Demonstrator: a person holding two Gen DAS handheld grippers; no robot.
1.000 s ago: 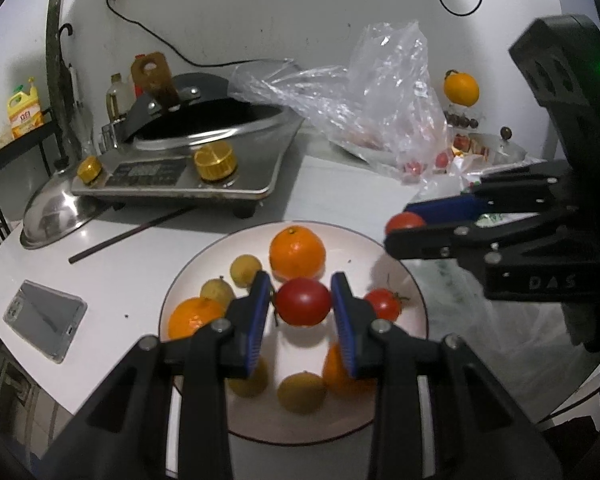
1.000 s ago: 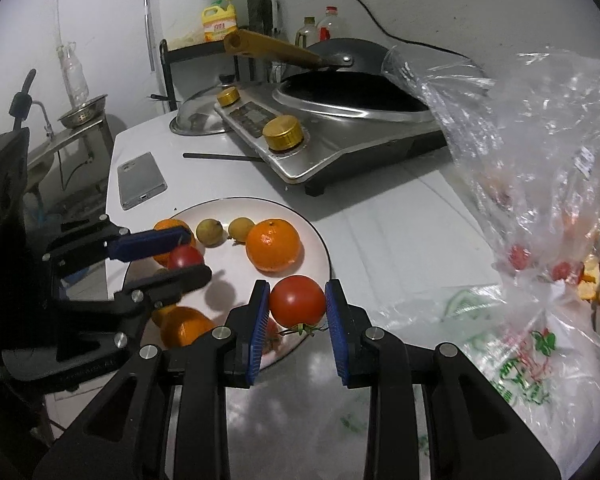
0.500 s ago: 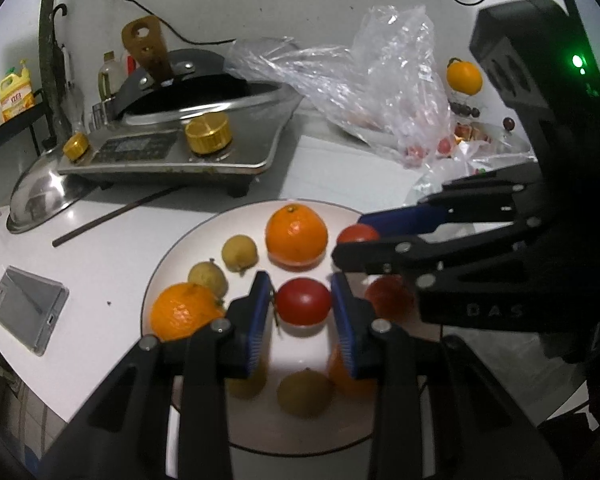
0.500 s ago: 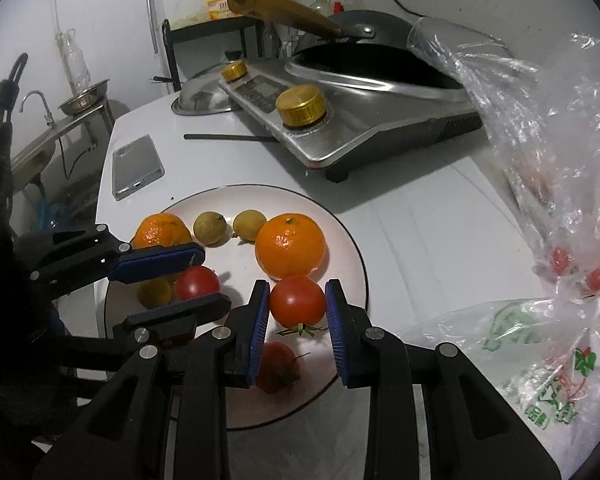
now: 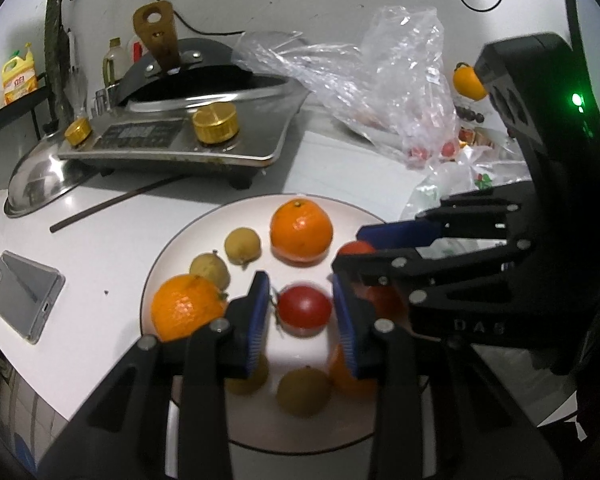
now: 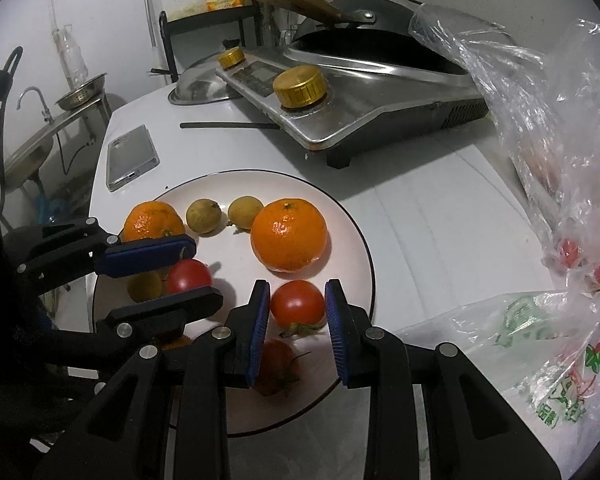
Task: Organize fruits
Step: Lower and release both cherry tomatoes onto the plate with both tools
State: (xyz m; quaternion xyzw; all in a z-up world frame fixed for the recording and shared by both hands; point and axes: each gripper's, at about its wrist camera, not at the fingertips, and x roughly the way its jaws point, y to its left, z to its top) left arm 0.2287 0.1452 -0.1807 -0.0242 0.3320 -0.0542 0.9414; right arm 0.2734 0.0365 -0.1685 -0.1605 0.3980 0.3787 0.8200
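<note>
Most fruits already lie on the round white plate (image 6: 352,236). The left gripper (image 5: 300,312) is opening around one red tomato (image 5: 304,310); the right gripper (image 6: 297,312) clamps another red tomato (image 6: 297,305) above the plate. More tomatoes wait in the clear plastic bag (image 6: 560,128).

A plate (image 6: 352,236) sits on the surface (image 6: 428,216) with the fruit on it. In the right wrist view, two mandarins (image 6: 289,234) lie along its far side with two small round fruits (image 6: 204,216) between them. A tomato (image 6: 190,276) lies nearer, toward the left, and another tomato (image 6: 297,303) toward the right. Behind the plate stands a cooker (image 6: 360,92) bearing a pan (image 6: 380,38). A phone (image 6: 131,156) lies to the left, and a plastic bag (image 6: 560,152) to the right.
</note>
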